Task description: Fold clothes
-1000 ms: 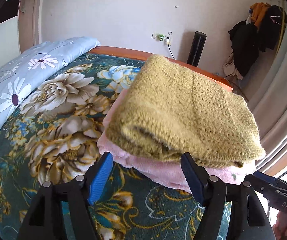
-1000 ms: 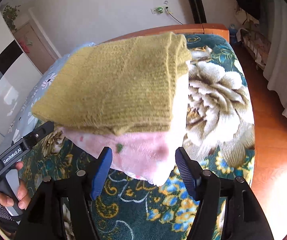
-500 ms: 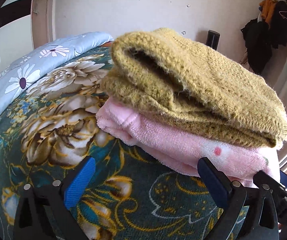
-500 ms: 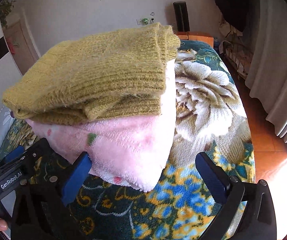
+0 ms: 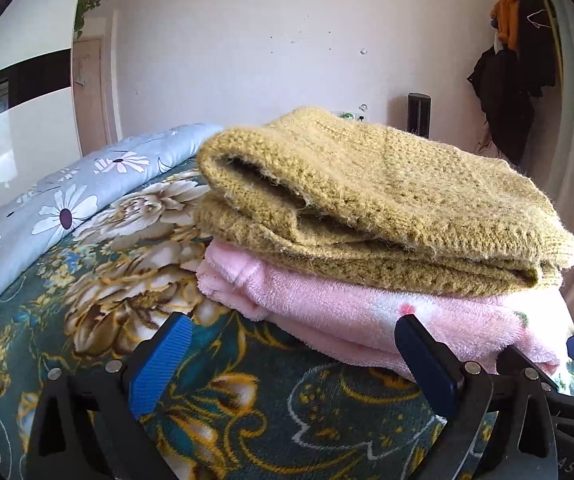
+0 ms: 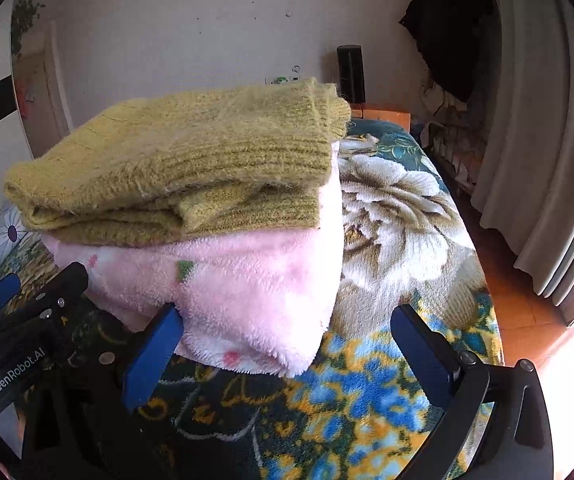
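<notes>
A bed [image 5: 247, 408] with a floral cover bears a folded pink fleece [image 6: 247, 288] and a daisy-print quilt [image 5: 47, 208].

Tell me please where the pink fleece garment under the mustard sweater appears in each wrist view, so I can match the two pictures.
Left wrist: the pink fleece garment lies lower right of centre, under the mustard sweater, reaching behind the gripper's right finger.
Right wrist: it lies just left of centre, under the sweater, partly between the open fingers.
Shared landmark: the black tower against the far wall.
</notes>
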Demonstrator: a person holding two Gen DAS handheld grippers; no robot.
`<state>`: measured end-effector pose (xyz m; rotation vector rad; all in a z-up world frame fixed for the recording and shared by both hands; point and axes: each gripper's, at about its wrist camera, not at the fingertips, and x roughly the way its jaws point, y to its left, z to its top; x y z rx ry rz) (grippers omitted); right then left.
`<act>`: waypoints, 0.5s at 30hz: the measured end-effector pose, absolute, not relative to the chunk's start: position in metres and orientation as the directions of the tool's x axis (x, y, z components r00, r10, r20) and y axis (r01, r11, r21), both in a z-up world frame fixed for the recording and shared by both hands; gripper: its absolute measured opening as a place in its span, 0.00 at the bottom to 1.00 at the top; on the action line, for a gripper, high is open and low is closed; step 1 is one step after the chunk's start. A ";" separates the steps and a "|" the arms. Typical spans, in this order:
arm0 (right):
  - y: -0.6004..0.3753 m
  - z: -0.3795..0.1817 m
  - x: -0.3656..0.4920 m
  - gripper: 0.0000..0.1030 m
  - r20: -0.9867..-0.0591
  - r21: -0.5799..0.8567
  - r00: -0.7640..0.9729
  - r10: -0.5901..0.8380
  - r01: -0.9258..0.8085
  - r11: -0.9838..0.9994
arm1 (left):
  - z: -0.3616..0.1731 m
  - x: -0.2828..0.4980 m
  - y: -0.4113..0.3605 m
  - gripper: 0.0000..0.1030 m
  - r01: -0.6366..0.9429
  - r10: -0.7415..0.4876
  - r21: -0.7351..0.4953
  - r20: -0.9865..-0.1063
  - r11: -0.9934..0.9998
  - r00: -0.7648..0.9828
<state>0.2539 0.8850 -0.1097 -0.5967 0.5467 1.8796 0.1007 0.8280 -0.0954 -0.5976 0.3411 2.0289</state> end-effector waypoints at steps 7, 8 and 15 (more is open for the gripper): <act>0.884 -0.109 0.253 1.00 -0.619 0.090 -0.329 0.714 -0.932 -0.351 | -0.097 0.103 0.826 1.00 -0.857 0.723 -0.003 -0.539 -0.515 -0.432; 0.884 -0.109 0.253 1.00 -0.618 0.089 -0.327 0.715 -0.932 -0.350 | -0.097 0.103 0.826 1.00 -0.857 0.723 0.000 -0.538 -0.515 -0.434; 0.881 -0.108 0.252 1.00 -0.614 0.079 -0.320 0.721 -0.935 -0.347 | -0.098 0.106 0.825 1.00 -0.854 0.718 0.013 -0.536 -0.520 -0.445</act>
